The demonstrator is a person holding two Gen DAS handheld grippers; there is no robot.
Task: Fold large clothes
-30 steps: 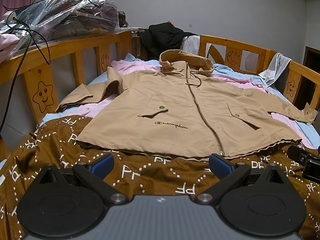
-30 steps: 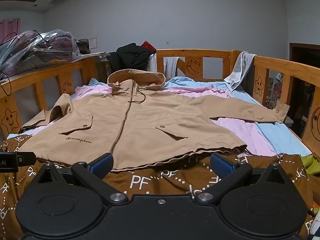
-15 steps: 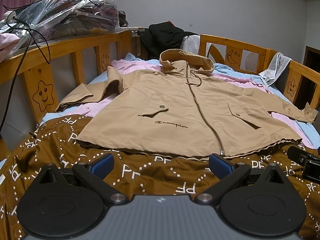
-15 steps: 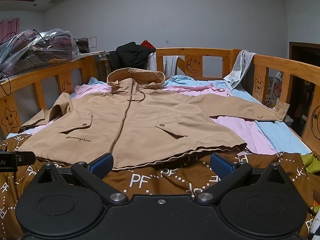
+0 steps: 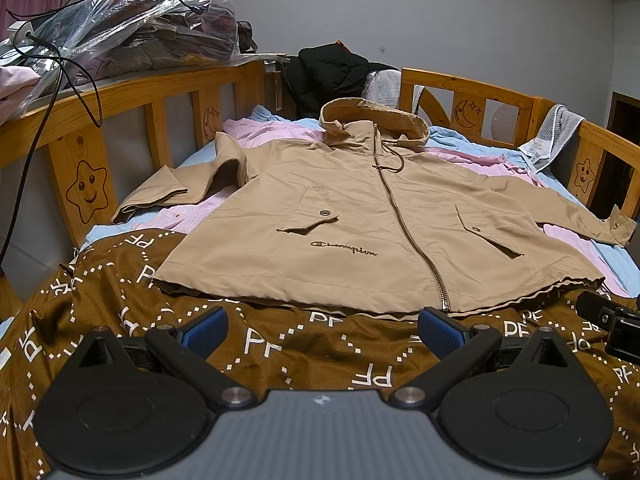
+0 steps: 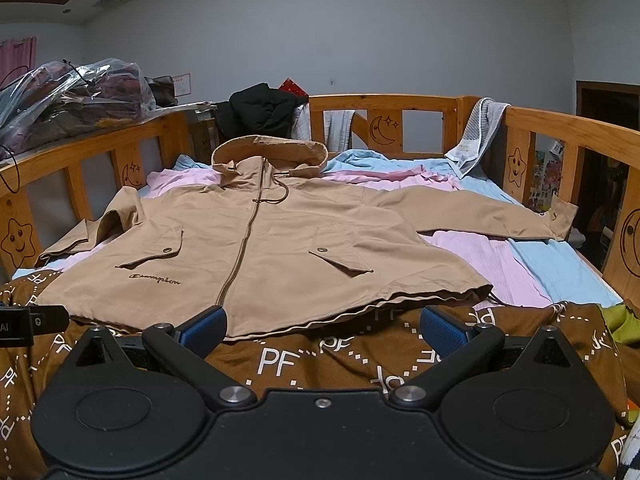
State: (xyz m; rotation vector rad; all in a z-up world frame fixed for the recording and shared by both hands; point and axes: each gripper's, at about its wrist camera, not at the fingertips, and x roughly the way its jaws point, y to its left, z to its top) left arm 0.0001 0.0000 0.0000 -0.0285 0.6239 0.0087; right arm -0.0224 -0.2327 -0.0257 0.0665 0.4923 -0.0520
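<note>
A tan hooded zip jacket (image 5: 360,216) (image 6: 264,240) lies flat, front up, on the bed with its hood toward the headboard. Its left sleeve (image 5: 180,184) is bent near the rail; the right sleeve (image 6: 500,216) stretches out sideways. My left gripper (image 5: 320,330) is open, hovering over the brown blanket just short of the hem, empty. My right gripper (image 6: 322,328) is open too, just short of the hem, holding nothing. The tip of the right gripper (image 5: 608,316) shows at the left wrist view's right edge.
A brown patterned blanket (image 5: 280,344) covers the near end of the bed, pink and blue bedding (image 6: 520,264) lies under the jacket. Wooden rails (image 5: 120,120) (image 6: 560,132) surround the bed. A black garment (image 6: 256,112) and a grey towel (image 6: 476,132) hang on rails; bagged clothes (image 5: 132,28) sit left.
</note>
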